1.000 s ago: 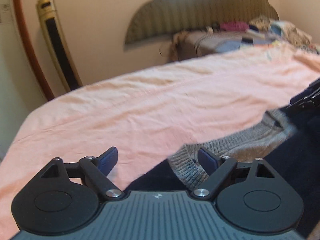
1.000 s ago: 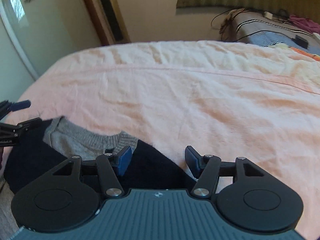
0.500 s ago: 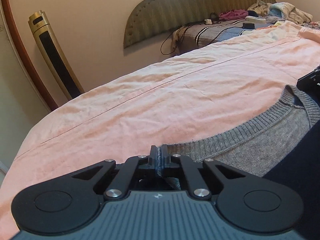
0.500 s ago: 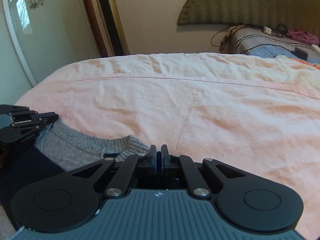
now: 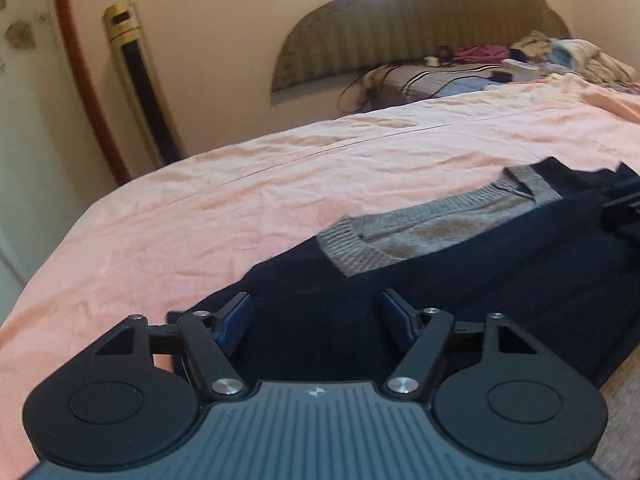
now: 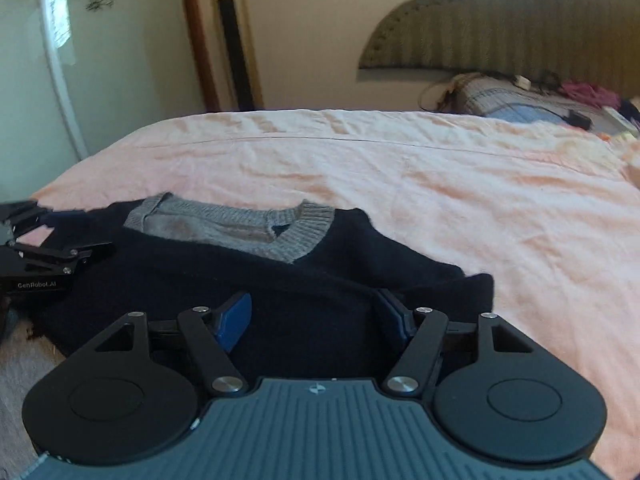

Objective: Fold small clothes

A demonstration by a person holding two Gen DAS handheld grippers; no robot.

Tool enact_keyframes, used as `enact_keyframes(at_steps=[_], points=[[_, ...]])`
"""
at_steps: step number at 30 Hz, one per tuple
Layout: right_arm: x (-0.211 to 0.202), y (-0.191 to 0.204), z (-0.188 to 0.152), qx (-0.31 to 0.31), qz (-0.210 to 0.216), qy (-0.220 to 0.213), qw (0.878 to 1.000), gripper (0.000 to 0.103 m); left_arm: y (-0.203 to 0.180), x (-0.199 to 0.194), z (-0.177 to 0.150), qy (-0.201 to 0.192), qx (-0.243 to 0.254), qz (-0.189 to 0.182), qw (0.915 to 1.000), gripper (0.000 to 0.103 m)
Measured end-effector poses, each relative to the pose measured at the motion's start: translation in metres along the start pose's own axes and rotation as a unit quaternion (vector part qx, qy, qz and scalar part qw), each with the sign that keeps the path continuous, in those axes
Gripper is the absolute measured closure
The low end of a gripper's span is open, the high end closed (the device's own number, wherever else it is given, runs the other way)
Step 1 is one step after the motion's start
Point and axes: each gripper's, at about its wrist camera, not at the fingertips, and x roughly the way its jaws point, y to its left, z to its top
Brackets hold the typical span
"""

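We hold the left claw [image 5: 316,314] tipped down over the near part of the navy sweater [image 5: 460,280], its blue pads [image 5: 236,316] spread apart and opening, dark knit lying under the gap but nothing pinched. Our right claw [image 6: 314,316] is tipped down likewise over the same sweater [image 6: 248,280], its jaws opening too, cloth below them, none gripped. In the right view the left claw shows at 9 o'clock, by the sweater's edge. The sweater lies flat on the pink bedsheet [image 6: 440,184] at the bed's near side. In the right view its grey V-collar [image 6: 296,236] sits on the far edge, V pointing toward 6 o'clock; the collar band runs from 9 to 3 o'clock.
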Motion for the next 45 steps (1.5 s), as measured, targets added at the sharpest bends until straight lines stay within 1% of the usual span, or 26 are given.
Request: enact_keyframes(at_steps=[2, 4, 6, 8, 10, 11, 12, 14, 16, 18, 19, 21, 22, 24, 26, 29, 31, 33, 35, 36, 38, 40, 41, 42, 43, 45], points=[[-0.026, 0.007, -0.003, 0.017, 0.010, 0.014, 1.000, 0.034, 0.008, -0.037, 0.000, -0.026, -0.016, -0.004, 0.9995, 0.033], [-0.067, 0.016, -0.027, 0.020, 0.049, -0.006, 0.999, 0.028, 0.019, -0.084, -0.014, -0.047, -0.063, -0.038, 0.9961, 0.032], [-0.099, 0.027, -0.059, 0.013, 0.070, -0.007, 0.997, 0.014, 0.025, -0.121, -0.041, -0.035, -0.109, -0.095, 0.9889, 0.028], [-0.119, 0.039, -0.096, -0.018, 0.046, 0.007, 0.999, 0.013, 0.017, -0.146, -0.077, -0.005, -0.110, -0.116, 0.9870, 0.028], [-0.120, 0.040, -0.126, -0.047, -0.012, 0.030, 0.998, 0.012, 0.003, -0.149, -0.111, 0.037, -0.069, -0.097, 0.9922, 0.028], [-0.127, 0.040, -0.140, -0.078, -0.034, -0.004, 0.996, 0.012, 0.001, -0.147, -0.127, 0.049, -0.051, -0.067, 0.9952, 0.025], [-0.131, 0.038, -0.147, -0.080, -0.060, -0.003, 0.995, 0.011, 0.006, -0.157, -0.137, 0.021, -0.053, -0.053, 0.9970, 0.023], [-0.150, 0.036, -0.148, -0.039, -0.092, 0.006, 0.995, 0.011, 0.017, -0.173, -0.141, 0.036, -0.055, -0.022, 0.9976, 0.024], [-0.178, 0.040, -0.155, -0.020, -0.068, -0.010, 0.997, 0.014, 0.033, -0.199, -0.144, 0.028, -0.086, -0.016, 0.9958, 0.024], [-0.203, 0.055, -0.175, -0.044, -0.023, -0.027, 0.998, 0.000, 0.041, -0.221, -0.156, 0.028, -0.115, -0.034, 0.9924, 0.023], [-0.205, 0.061, -0.184, -0.061, -0.013, -0.019, 0.998, 0.000, 0.041, -0.228, -0.163, 0.033, -0.121, -0.040, 0.9913, 0.023], [-0.197, 0.069, -0.207, -0.101, -0.028, 0.036, 0.994, 0.000, 0.033, -0.235, -0.185, 0.055, -0.114, -0.044, 0.9910, 0.023], [-0.205, 0.066, -0.216, -0.103, -0.028, 0.008, 0.994, 0.001, 0.030, -0.235, -0.195, 0.070, -0.110, -0.029, 0.9910, 0.023], [-0.218, 0.056, -0.219, -0.071, -0.062, 0.019, 0.995, 0.000, 0.032, -0.254, -0.213, 0.055, -0.126, -0.014, 0.9904, 0.022], [-0.239, 0.044, -0.220, -0.028, -0.082, 0.020, 0.996, 0.001, 0.040, -0.272, -0.223, 0.067, -0.160, -0.020, 0.9845, 0.023], [-0.267, 0.018, -0.229, 0.059, -0.018, 0.044, 0.997, 0.000, 0.052, -0.297, -0.240, 0.082, -0.228, -0.079, 0.9670, 0.022], [-0.278, 0.000, -0.239, 0.122, 0.046, 0.074, 0.989, 0.000, 0.056, -0.306, -0.248, 0.087, -0.265, -0.147, 0.9490, 0.017], [-0.284, -0.014, -0.246, 0.172, 0.102, 0.091, 0.976, 0.000, 0.062, -0.308, -0.256, 0.090, -0.306, -0.213, 0.9235, 0.014], [-0.285, -0.026, -0.254, 0.229, 0.164, 0.109, 0.953, 0.000, 0.070, -0.303, -0.265, 0.100, -0.358, -0.277, 0.8860, 0.014], [-0.283, -0.032, -0.257, 0.256, 0.196, 0.120, 0.939, 0.000, 0.074, -0.299, -0.270, 0.102, -0.384, -0.298, 0.8679, 0.014], [-0.279, -0.038, -0.265, 0.294, 0.239, 0.132, 0.916, 0.000, 0.083, -0.292, -0.279, 0.104, -0.423, -0.324, 0.8398, 0.014], [-0.279, -0.039, -0.269, 0.305, 0.252, 0.129, 0.909, 0.000, 0.091, -0.288, -0.284, 0.109, -0.452, -0.342, 0.8165, 0.014], [-0.279, -0.039, -0.270, 0.311, 0.258, 0.129, 0.906, 0.000, 0.093, -0.287, -0.285, 0.112, -0.461, -0.348, 0.8086, 0.014], [-0.279, -0.037, -0.272, 0.315, 0.264, 0.130, 0.902, 0.000, 0.094, -0.287, -0.286, 0.115, -0.463, -0.352, 0.8049, 0.015], [-0.280, -0.034, -0.273, 0.312, 0.265, 0.132, 0.903, 0.003, 0.094, -0.287, -0.286, 0.118, -0.462, -0.355, 0.8045, 0.015], [-0.281, -0.032, -0.273, 0.299, 0.255, 0.138, 0.909, 0.022, 0.092, -0.288, -0.284, 0.123, -0.451, -0.351, 0.8112, 0.018]])
